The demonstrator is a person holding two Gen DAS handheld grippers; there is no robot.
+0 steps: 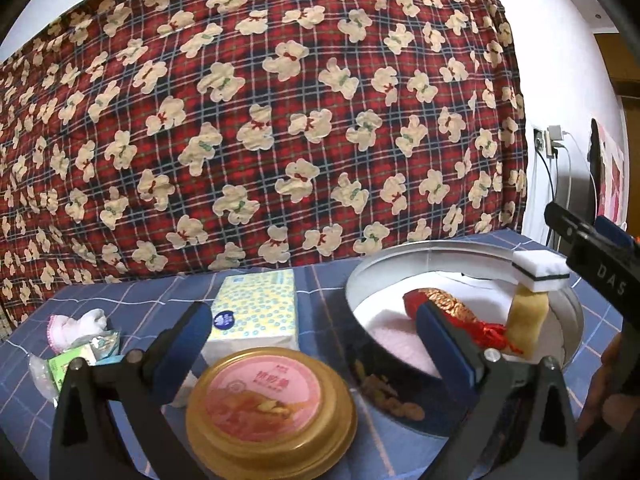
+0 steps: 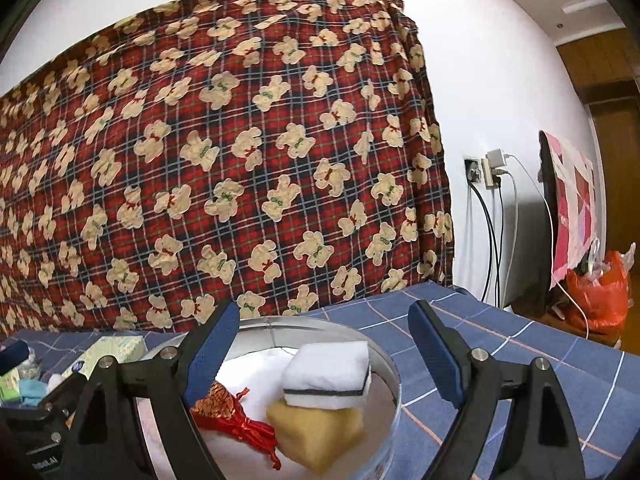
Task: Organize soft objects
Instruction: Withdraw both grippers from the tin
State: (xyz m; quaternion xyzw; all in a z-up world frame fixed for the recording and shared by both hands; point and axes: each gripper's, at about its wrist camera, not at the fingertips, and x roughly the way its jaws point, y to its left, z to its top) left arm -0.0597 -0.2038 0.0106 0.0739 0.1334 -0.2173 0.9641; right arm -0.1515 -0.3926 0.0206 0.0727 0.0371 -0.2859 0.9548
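My right gripper (image 2: 324,344) stands wide, nothing between the pads. It hangs just over the round tin (image 2: 394,376) at the near right of the blue checked cloth (image 2: 500,344). In the tin a white sponge (image 2: 326,374) w/ a dark stripe sits on top of a yellow sponge (image 2: 316,428); a red and gold pouch (image 2: 236,416) lies to their left on something white, prob. a folded towel, though I can't tell for sure.

My left gripper (image 1: 312,332) is also spread wide and empty. Between its pads, lower down, lies the gold lid (image 1: 272,412) w/ a pink label, flat on the cloth near me. The tissue pack (image 1: 256,312) sits just beyond the lid, left of the tin. Further left is a small heap: a white and pink cloth (image 1: 76,326) and some green packets (image 1: 80,356).

Handling, as I judge it: the sponges are light and squashy, so they'd spring and tip. The white one is perched and could slide off. The tissue pack is soft but keeps its block shape; I'd take it across the short sides at the middle, pads flat, not by the wrapper edge, which would crumple and slip. The little cloth would go limp; pinch a bunch at its centre. The packets look slick.
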